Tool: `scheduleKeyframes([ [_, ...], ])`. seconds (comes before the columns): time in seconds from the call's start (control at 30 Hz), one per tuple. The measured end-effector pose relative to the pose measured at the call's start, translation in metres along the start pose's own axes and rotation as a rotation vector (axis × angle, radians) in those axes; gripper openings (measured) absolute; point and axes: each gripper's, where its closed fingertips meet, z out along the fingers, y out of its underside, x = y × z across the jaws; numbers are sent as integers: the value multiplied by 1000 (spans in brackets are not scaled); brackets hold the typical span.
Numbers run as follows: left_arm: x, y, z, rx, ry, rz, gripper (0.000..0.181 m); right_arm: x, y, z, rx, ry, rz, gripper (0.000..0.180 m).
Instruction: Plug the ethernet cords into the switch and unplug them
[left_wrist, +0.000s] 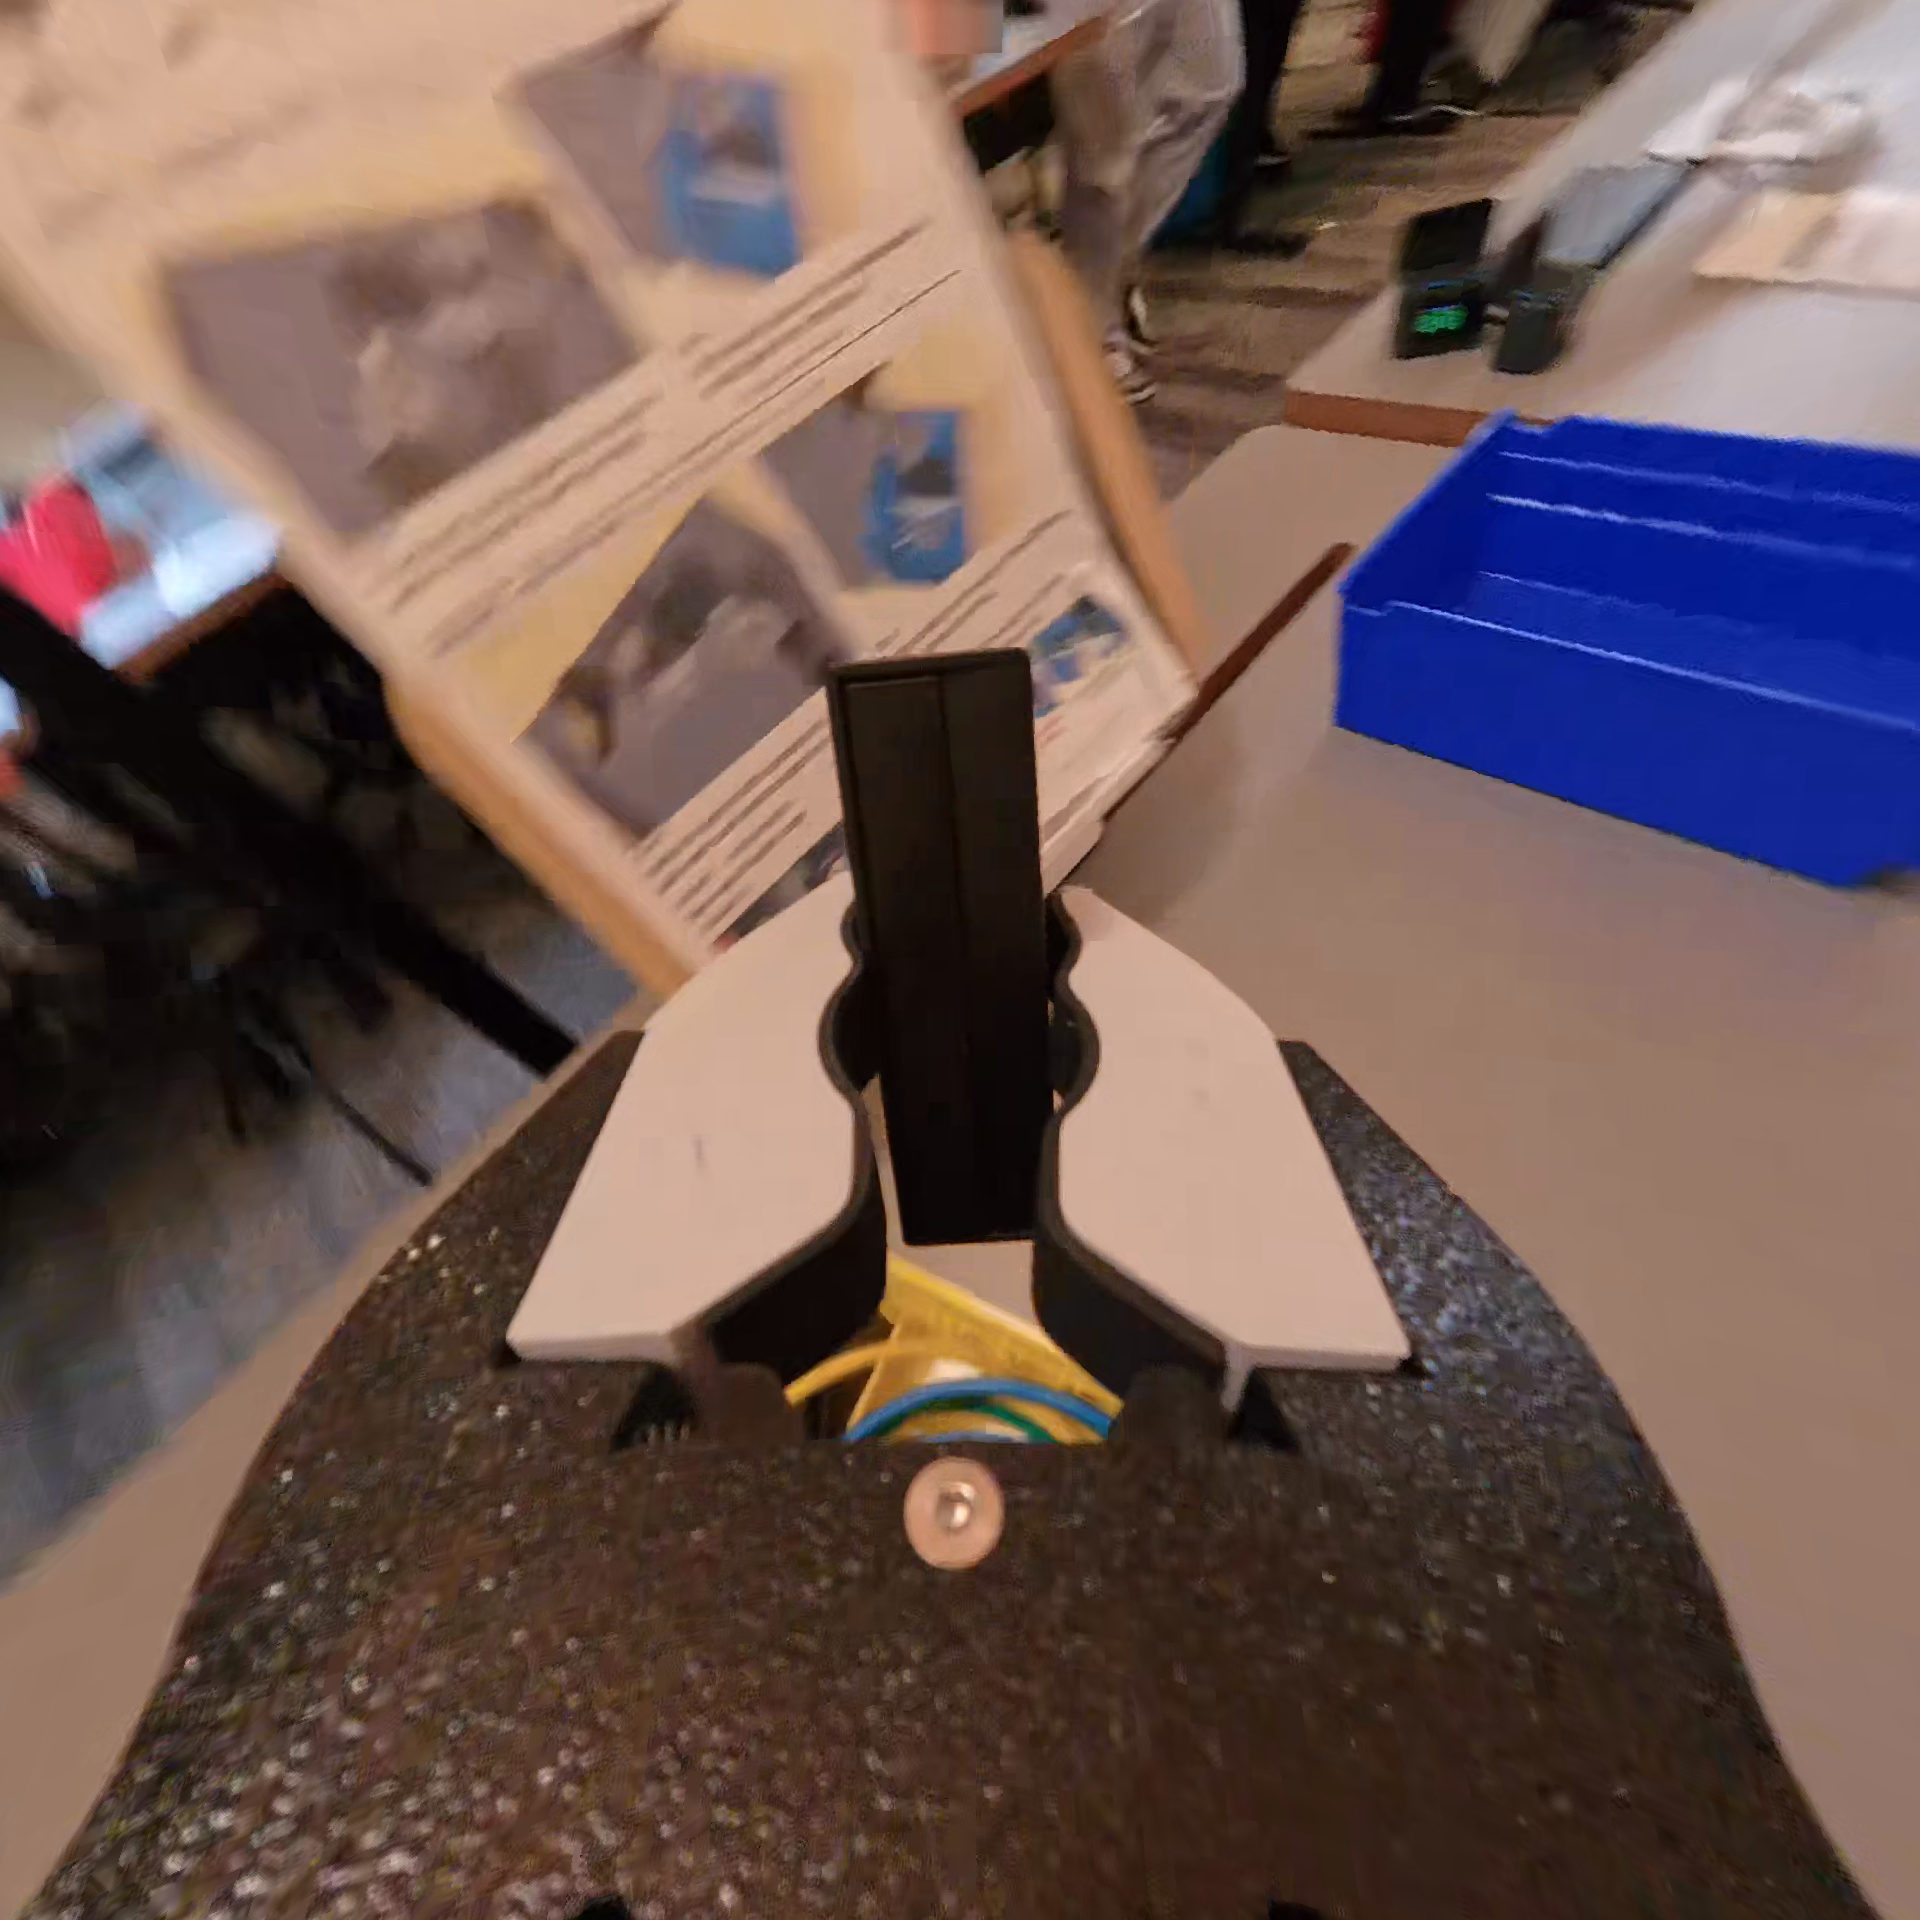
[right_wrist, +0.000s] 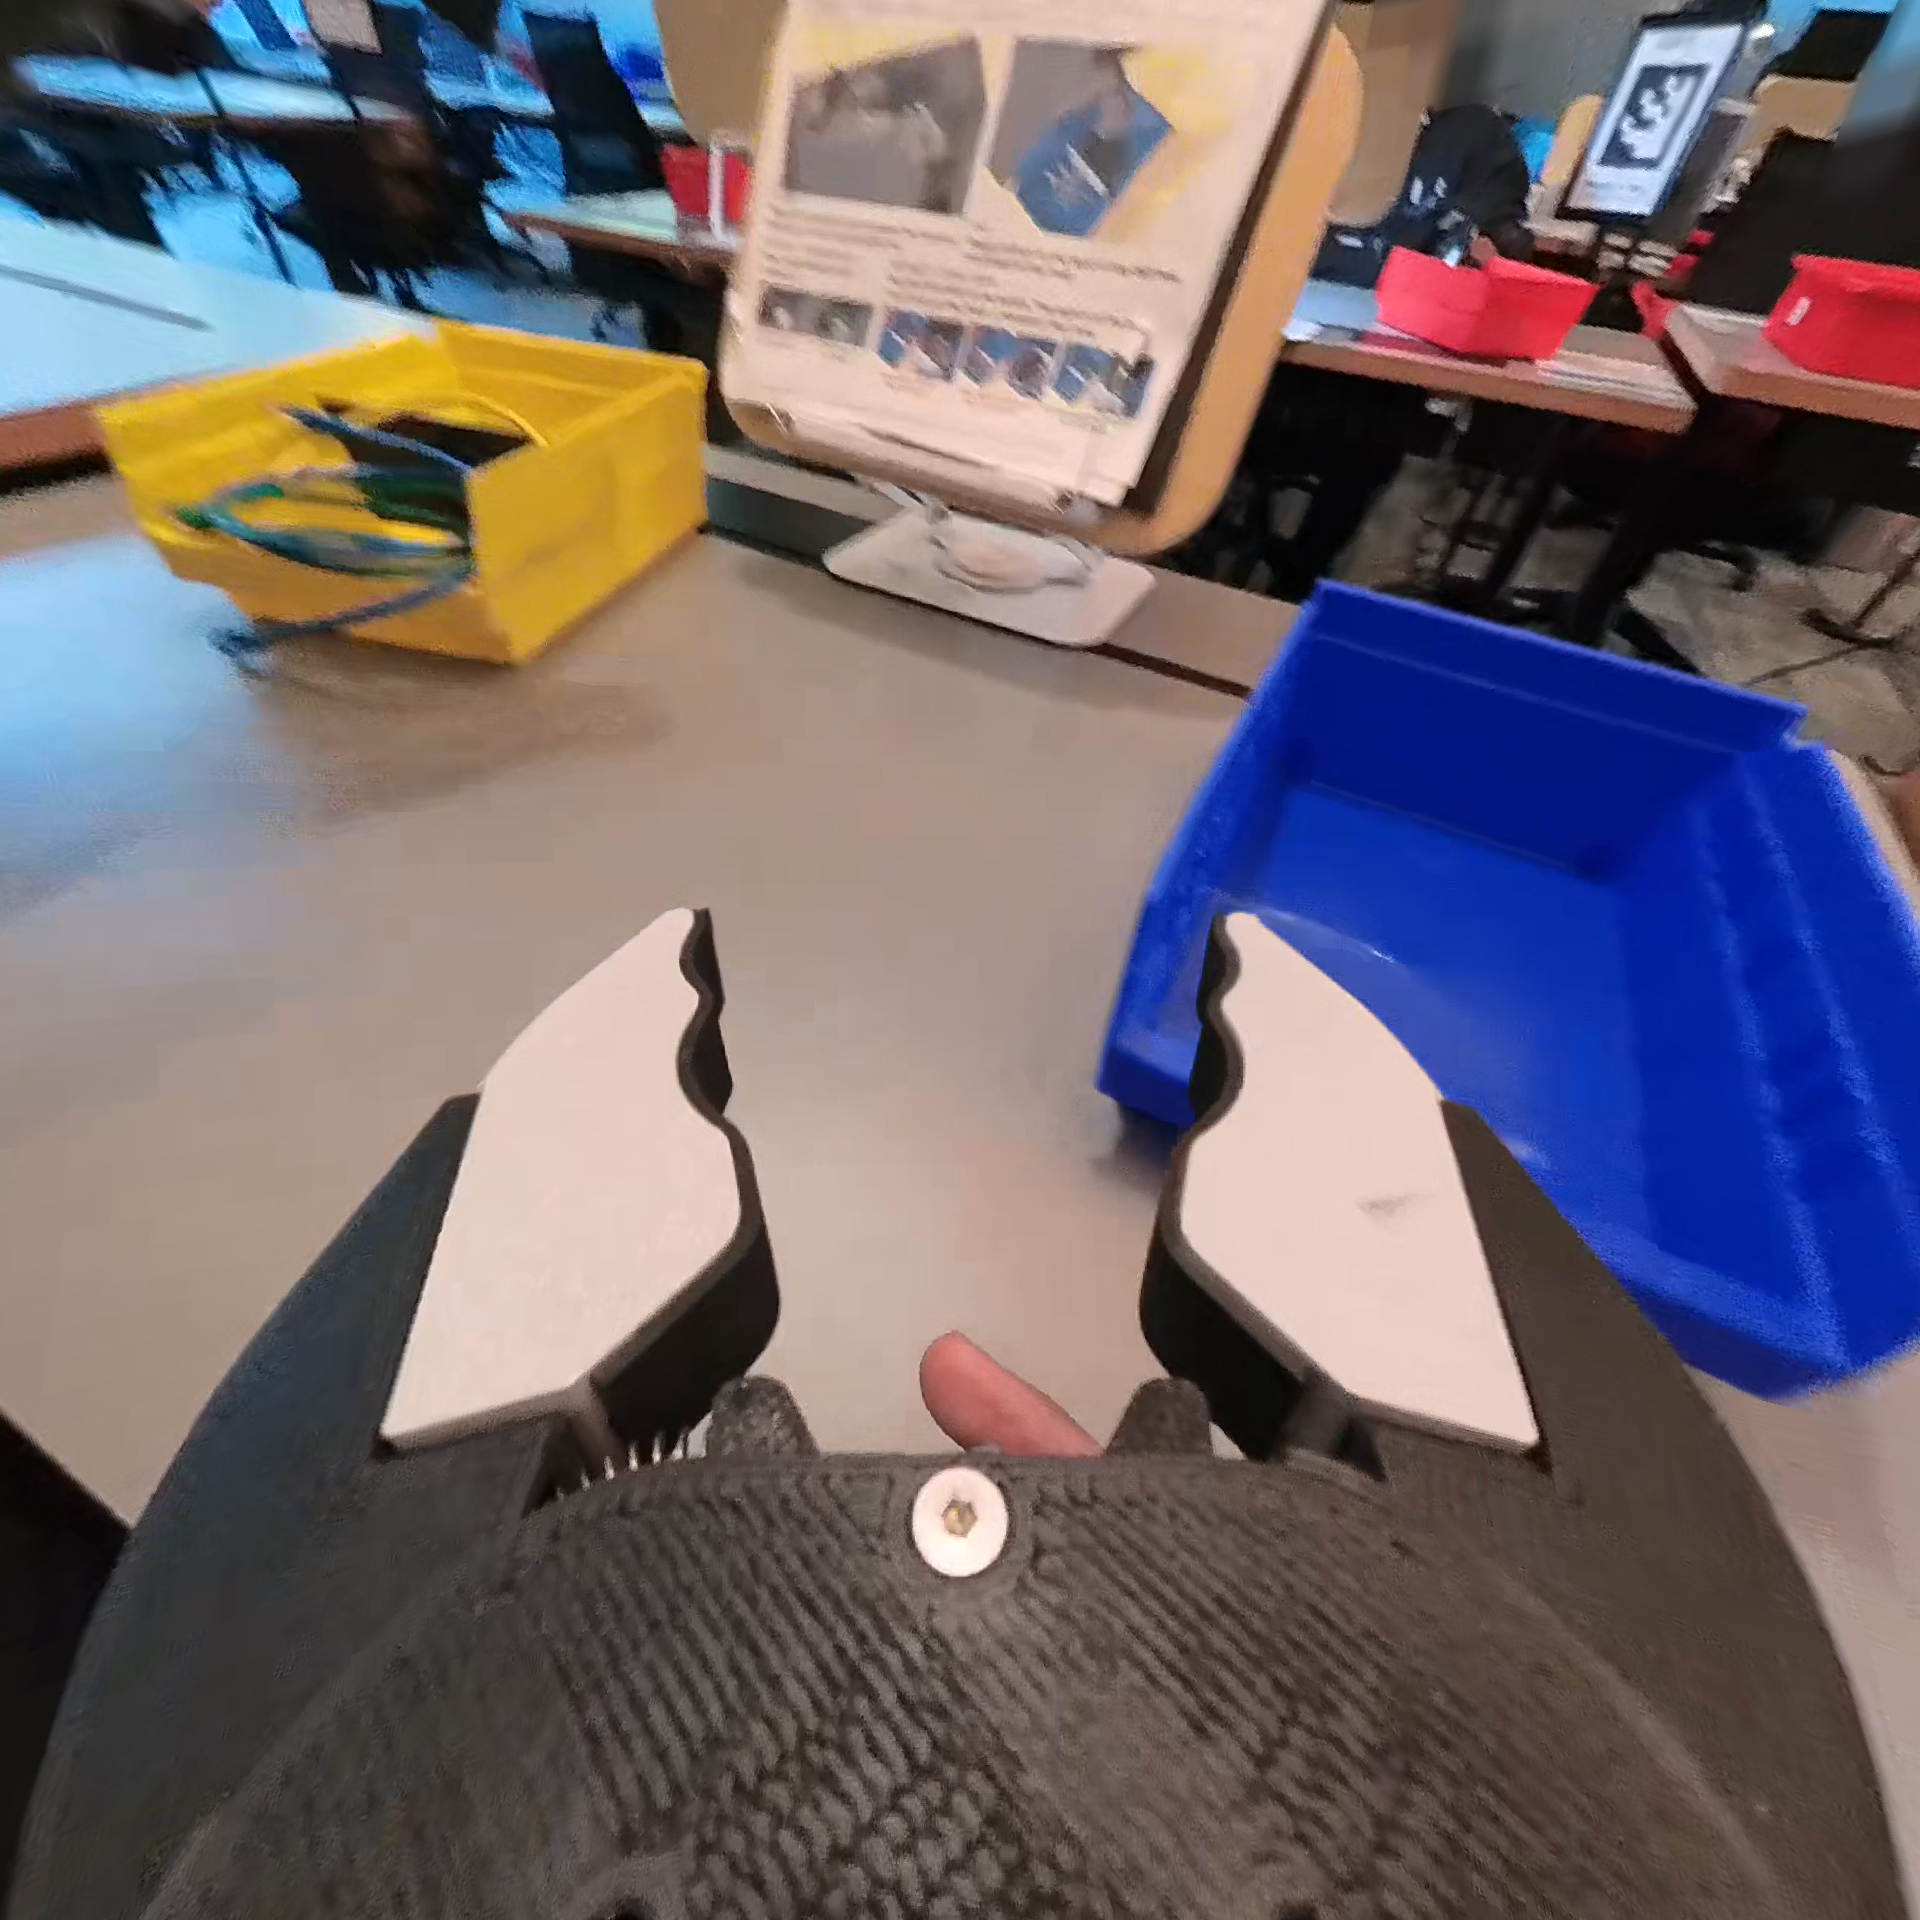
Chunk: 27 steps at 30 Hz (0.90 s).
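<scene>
On one grey table (right_wrist: 831, 831), two hand-held grippers: left (left_wrist: 951, 935) clamping one black switch (left_wrist: 940, 935), right (right_wrist: 961, 1039) wide, empty.

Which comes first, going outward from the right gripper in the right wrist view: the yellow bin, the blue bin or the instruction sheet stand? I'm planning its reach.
From the open right gripper:
1. Blue bin, beside the right-hand finger, on the right.
2. Yellow bin holding cords, far left across the table.
3. Instruction sheet stand, at the table's far edge, centre; close to the yellow bin's range, slightly farther.
</scene>
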Motion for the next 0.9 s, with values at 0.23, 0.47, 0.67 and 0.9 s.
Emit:
scheduleKeyframes([
  [0.23, 188, -42, 15, 180, -71, 622, 29, -42, -77, 31, 289, -133, 184, 97],
  [0.47, 321, -39, 15, 365, -223, 1139, 29, -74, -96, 41, 355, -256, 126, 103],
  [0.67, 357, -28, 8, 451, -233, 1238, 30, -91, -76, 30, 324, -319, 0, 72],
  [0.9, 355, -20, -9, 509, -18, 864, 53, -77, -84, -3, 476, -476, 34, 72],
])
